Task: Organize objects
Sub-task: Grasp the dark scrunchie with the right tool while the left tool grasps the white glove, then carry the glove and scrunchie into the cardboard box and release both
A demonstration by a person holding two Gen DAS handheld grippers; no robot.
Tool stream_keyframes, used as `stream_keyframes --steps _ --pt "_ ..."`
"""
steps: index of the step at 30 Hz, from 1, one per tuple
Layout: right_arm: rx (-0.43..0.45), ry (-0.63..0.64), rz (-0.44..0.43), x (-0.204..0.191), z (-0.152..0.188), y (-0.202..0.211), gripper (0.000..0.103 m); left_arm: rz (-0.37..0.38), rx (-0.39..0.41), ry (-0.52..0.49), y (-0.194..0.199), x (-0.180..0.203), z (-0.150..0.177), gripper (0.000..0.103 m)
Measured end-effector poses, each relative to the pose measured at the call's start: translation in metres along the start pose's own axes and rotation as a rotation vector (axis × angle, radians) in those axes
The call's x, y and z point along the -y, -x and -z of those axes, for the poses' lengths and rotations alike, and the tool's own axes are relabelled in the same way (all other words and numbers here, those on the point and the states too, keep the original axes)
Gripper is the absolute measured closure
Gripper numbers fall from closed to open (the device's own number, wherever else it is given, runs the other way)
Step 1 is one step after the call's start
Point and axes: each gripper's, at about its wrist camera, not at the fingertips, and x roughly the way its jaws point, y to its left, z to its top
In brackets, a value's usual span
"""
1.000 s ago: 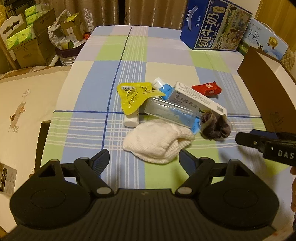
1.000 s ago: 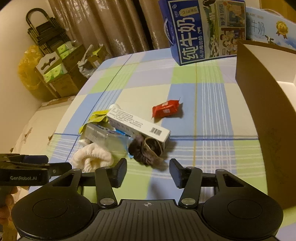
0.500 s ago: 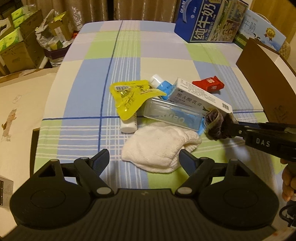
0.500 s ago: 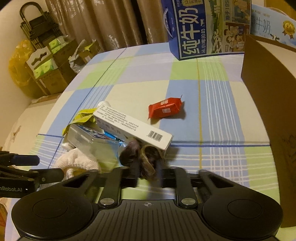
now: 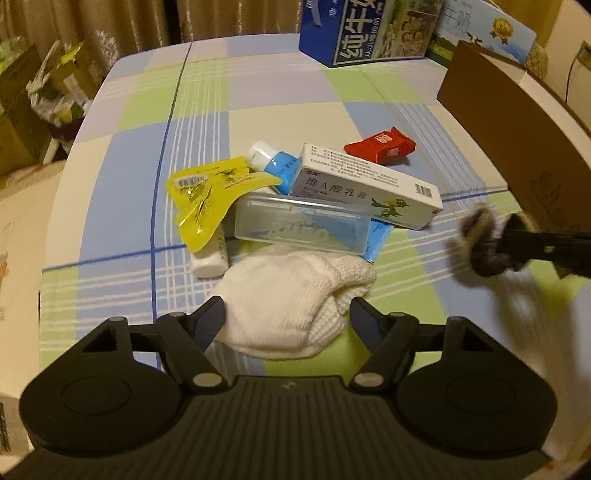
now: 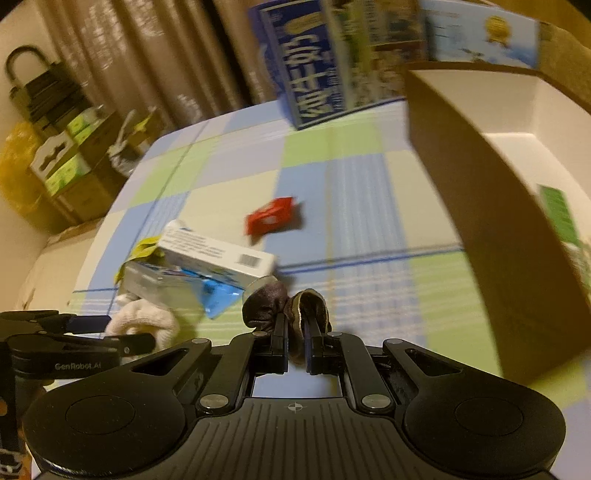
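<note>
The right gripper (image 6: 295,341) is pinching a dark brown hair scrunchie (image 6: 284,304) between its nearly closed jaws, the fabric bulging out to either side of the fingers. In the left wrist view the scrunchie (image 5: 484,245) is showing as a blurred lump hanging clear of the cloth, near the right edge of the tabletop (image 5: 155,155), beside the tall brown wall of an open cardboard box (image 6: 476,206). The box is standing at the right edge, its pale inside showing a green-printed item I cannot identify.

The left gripper (image 5: 288,321) is hovering with its jaws spread wide and holding nothing, its fingers flanking a white knitted sock (image 5: 291,299) that is lying near the front edge of the tabletop without touching them.

Just beyond the sock, a heap is sitting around the middle of the checked tablecloth: a clear plastic case (image 5: 301,225) is lying across a blue packet, a white ointment carton (image 5: 365,188) is resting tilted over the case's far side, a blue tube with a white cap (image 5: 273,164) is poking out behind the carton, and a yellow pouch (image 5: 210,197) is draped over a small white bottle (image 5: 210,256) on the left. A red snack packet (image 5: 380,146) is lying apart, toward the right edge. Blue milk cartons (image 5: 365,29) are standing at the far edge.
</note>
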Motion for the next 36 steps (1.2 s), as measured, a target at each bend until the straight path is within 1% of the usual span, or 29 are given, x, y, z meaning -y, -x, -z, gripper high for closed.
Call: stream_keyframes --steps 1,4,5,7,8,9,12,18,24,31,36 --pt "-0.001 -0.015 0.006 0.004 0.002 0.004 0.098 -0.008 0.003 -0.017 -0.001 0.001 0.000 0.037" --pt "-0.001 -0.049 0.030 0.014 0.007 0.015 0.098 0.002 0.011 -0.041 -0.003 0.002 -0.001 0.049" --pt "0.000 -0.055 0.036 0.015 0.009 0.019 0.098 0.013 0.013 -0.046 -0.002 0.001 0.000 0.058" --pt "0.003 -0.069 0.047 0.018 0.014 0.027 0.098 0.016 0.024 -0.059 0.002 0.002 0.003 0.066" --pt "0.003 -0.075 0.048 0.019 0.016 0.031 0.098 0.024 0.031 -0.066 0.005 0.002 0.005 0.075" --pt "0.004 -0.084 0.047 0.019 0.018 0.034 0.098 0.025 0.034 -0.069 0.007 0.003 0.007 0.077" --pt "0.005 -0.096 0.044 0.018 0.023 0.044 0.098 0.021 0.031 -0.078 0.015 0.002 0.014 0.078" --pt "0.024 -0.102 0.033 0.012 0.033 0.065 0.098 0.051 0.030 -0.070 0.038 0.001 0.031 0.080" --pt "0.050 -0.096 0.006 0.008 0.036 0.085 0.098 0.086 0.079 -0.068 0.071 0.010 0.039 0.080" --pt "0.074 -0.070 -0.055 0.012 0.030 0.104 0.098 0.122 0.150 -0.045 0.107 0.034 0.032 0.080" --pt "0.096 -0.059 -0.090 0.025 0.023 0.122 0.098 0.156 0.187 -0.048 0.125 0.066 0.024 0.080"
